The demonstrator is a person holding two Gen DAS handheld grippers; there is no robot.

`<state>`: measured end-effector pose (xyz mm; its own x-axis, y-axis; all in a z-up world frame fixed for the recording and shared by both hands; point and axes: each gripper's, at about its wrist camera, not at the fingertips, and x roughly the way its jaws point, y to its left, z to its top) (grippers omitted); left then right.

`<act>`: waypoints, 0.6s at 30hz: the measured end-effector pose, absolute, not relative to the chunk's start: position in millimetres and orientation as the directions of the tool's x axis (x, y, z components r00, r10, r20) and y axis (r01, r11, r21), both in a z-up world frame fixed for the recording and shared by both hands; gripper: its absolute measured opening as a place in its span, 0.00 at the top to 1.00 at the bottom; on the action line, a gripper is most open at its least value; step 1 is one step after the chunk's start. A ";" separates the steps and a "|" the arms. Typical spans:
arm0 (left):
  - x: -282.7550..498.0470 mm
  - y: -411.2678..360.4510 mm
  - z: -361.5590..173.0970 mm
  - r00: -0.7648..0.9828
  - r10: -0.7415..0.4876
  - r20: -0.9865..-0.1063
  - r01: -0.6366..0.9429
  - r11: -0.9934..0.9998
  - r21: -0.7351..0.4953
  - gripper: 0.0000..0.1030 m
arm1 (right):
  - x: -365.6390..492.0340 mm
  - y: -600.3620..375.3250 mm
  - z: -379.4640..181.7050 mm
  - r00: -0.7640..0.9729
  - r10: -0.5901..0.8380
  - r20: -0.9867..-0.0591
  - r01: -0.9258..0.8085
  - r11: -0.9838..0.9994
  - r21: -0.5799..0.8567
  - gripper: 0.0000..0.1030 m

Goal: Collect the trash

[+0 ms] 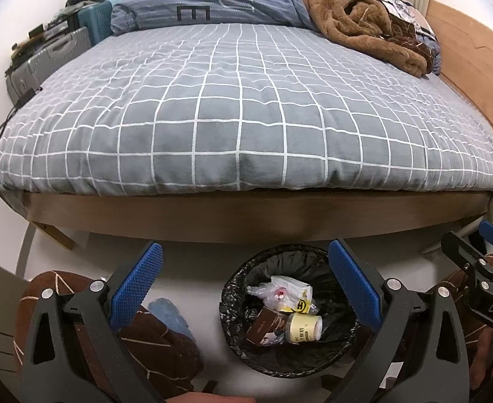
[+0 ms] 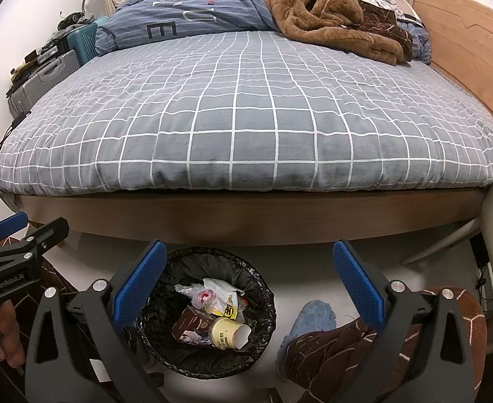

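A round bin (image 1: 233,288) lined with a black bag stands on the white floor below the bed's edge. Inside lie a cream paper cup (image 1: 305,327), a brown carton (image 1: 264,325) and a crumpled clear plastic bag (image 1: 280,290). My left gripper (image 1: 246,285) hangs open above the bin's left side, nothing between its blue pads. In the right wrist view the same bin (image 2: 263,288) holds the cup (image 2: 228,332), carton (image 2: 192,324) and plastic bag (image 2: 212,290). My right gripper (image 2: 249,282) is open and empty, to the right above the bin.
A bed (image 1: 239,114) with a grey checked cover fills the view ahead, with a blue duvet (image 1: 212,3) and brown blanket (image 1: 357,20) at its far end. Suitcases (image 1: 54,53) stand far left. The person's legs in brown patterned trousers (image 2: 333,352) and a blue slipper (image 2: 313,319) flank the bin.
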<state>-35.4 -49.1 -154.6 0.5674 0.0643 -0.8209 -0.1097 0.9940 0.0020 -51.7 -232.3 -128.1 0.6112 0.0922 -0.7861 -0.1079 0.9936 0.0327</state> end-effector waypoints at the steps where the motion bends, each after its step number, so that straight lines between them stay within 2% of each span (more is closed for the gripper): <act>1: -35.3 -48.9 -154.9 0.566 0.065 -0.822 -0.111 0.994 0.002 0.06 | -51.6 -232.3 -128.1 0.611 0.092 -0.786 -0.108 0.994 0.033 0.07; 18: -34.5 -54.4 -156.1 0.567 0.069 -0.821 -0.074 0.997 0.033 0.06 | -51.7 -231.9 -128.4 0.610 0.092 -0.787 -0.109 0.994 0.032 0.07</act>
